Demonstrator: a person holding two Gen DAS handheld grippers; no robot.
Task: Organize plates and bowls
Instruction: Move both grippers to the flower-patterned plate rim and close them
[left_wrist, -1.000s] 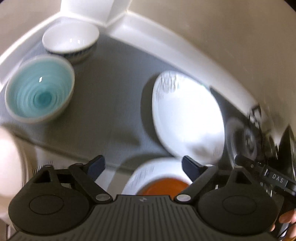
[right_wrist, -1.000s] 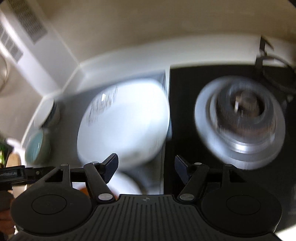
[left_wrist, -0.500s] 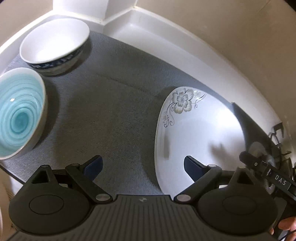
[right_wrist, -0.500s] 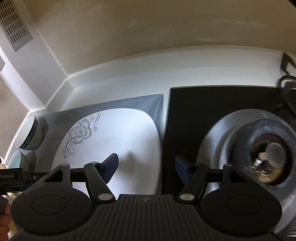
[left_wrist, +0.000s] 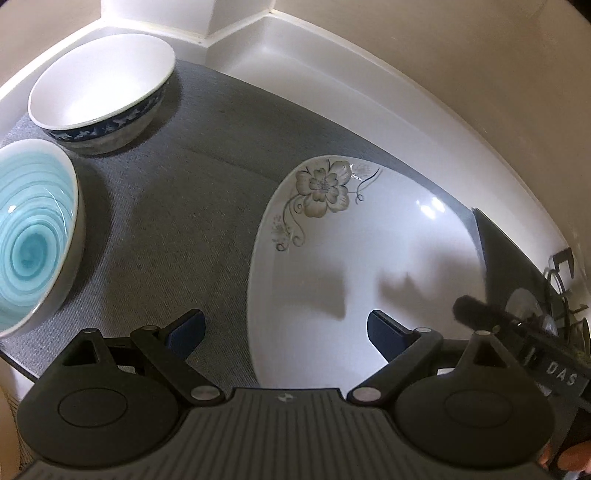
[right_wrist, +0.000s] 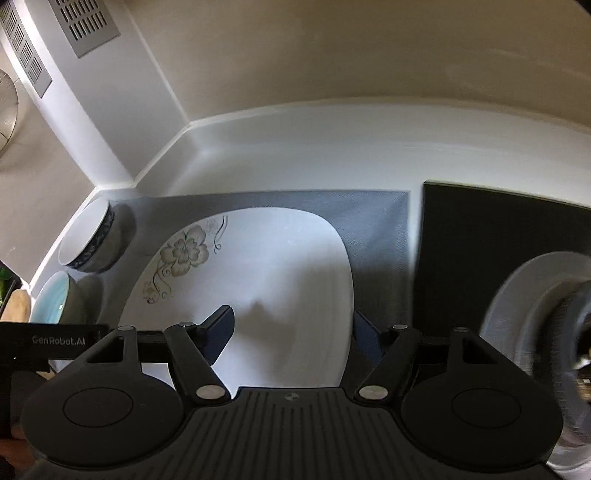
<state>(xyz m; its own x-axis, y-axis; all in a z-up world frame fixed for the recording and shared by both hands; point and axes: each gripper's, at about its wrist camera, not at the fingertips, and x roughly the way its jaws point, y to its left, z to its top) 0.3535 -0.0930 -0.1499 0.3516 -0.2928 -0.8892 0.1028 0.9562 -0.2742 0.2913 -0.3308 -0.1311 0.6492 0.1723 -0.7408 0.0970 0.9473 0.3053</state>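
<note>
A white squarish plate with a grey flower print (left_wrist: 369, 258) lies on a grey mat (left_wrist: 177, 206); it also shows in the right wrist view (right_wrist: 266, 280). A white bowl with a dark blue band (left_wrist: 99, 88) stands at the mat's far left corner, with a turquoise spiral bowl (left_wrist: 29, 236) in front of it. Both bowls show small in the right wrist view: the white bowl (right_wrist: 88, 240) and the turquoise bowl (right_wrist: 51, 299). My left gripper (left_wrist: 286, 328) is open and empty over the plate's near left edge. My right gripper (right_wrist: 293, 328) is open and empty over the plate's near right part.
The mat lies on a white counter (right_wrist: 295, 155) in a wall corner. A black hob (right_wrist: 498, 236) with a silver burner (right_wrist: 535, 332) borders the mat on the right. The right gripper's body (left_wrist: 517, 332) shows in the left wrist view.
Both grippers have moved forward and lower toward the flowered plate, which now fills more of each view. An orange-centred dish seen below the left gripper one second ago is out of view.
</note>
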